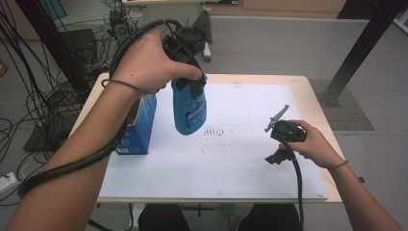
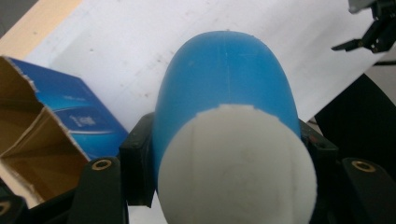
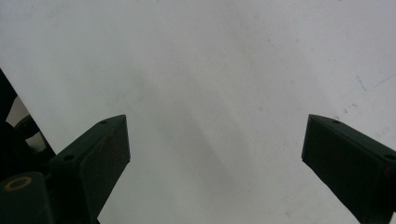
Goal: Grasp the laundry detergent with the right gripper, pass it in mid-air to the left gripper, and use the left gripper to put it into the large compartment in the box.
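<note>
Nearest, the right hand-held gripper point(image 1: 275, 156) rests low over the white sheet point(image 1: 231, 163) on the worktop point(image 1: 308, 91), jaws spread wide with nothing between them. Farther off, the left hand-held gripper point(image 1: 190, 89) clamps a blue bottle point(image 1: 189, 110) by its white-capped end, held aloft just beside the torn-open blue carton point(image 1: 139, 127).

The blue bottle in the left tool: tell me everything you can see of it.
The blue bottle looks like smooth matte plastic, with a rounded body, a white cap and pale lettering on its side. The left tool is shut on it just below the cap, one jaw on each side. It hangs cap-up above the white sheet, clear of it, just right of the open blue carton. Whether it touches the carton I cannot tell.
</note>
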Motion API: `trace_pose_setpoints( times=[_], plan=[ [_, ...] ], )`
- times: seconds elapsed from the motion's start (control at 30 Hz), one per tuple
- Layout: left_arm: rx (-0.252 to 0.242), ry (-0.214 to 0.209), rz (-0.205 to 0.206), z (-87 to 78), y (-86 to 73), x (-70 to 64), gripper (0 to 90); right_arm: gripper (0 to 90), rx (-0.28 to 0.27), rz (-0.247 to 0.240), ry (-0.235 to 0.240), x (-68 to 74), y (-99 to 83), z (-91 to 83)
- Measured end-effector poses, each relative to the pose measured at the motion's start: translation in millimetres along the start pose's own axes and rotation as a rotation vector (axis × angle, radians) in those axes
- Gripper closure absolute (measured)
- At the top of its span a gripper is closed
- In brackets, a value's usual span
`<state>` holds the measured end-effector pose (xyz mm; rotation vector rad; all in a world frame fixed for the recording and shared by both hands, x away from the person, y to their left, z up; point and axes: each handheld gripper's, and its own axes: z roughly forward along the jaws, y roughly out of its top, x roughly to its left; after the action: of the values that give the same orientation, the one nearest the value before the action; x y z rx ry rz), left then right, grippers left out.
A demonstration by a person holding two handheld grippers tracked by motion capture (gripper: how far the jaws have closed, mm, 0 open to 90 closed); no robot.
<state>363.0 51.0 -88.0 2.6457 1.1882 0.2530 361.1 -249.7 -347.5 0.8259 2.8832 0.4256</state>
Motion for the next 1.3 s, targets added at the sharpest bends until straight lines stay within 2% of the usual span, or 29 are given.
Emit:
trace_pose_setpoints(
  times=[0.13,0.37,0.63,0.73,0.83,0.9,1.13,1.3],
  plan=[
    [-0.014,0.015,-0.038,-9.2,0.0,16.2,37.7,7.5,0.002,0.001,-0.002,0.5,0.8,1.1],
    [-0.037,0.065,-0.158,-22.4,-2.1,47.7,37.7,7.5,0.007,0.001,0.003,1.6,1.4,3.3],
    [-0.046,0.103,-0.267,-29.2,-8.9,87.4,37.7,7.7,-0.001,0.011,0.015,2.5,0.6,6.6],
    [-0.050,0.141,-0.304,-29.8,-13.8,101.5,37.7,7.7,-0.006,0.012,0.019,2.5,0.3,6.6],
    [-0.050,0.186,-0.347,-32.0,-18.4,109.7,37.7,7.5,-0.007,0.014,0.016,2.2,0.2,7.0],
    [-0.050,0.201,-0.361,-33.8,-21.0,114.3,37.7,7.5,-0.005,0.013,0.017,1.8,0.5,7.9],
    [-0.049,0.210,-0.426,-36.8,-31.7,132.9,37.7,7.5,-0.008,0.012,0.015,2.6,3.2,9.6],
    [-0.047,0.234,-0.465,-33.6,-39.5,142.6,37.7,7.5,-0.010,0.012,0.010,2.6,3.0,10.2]
  ],
)
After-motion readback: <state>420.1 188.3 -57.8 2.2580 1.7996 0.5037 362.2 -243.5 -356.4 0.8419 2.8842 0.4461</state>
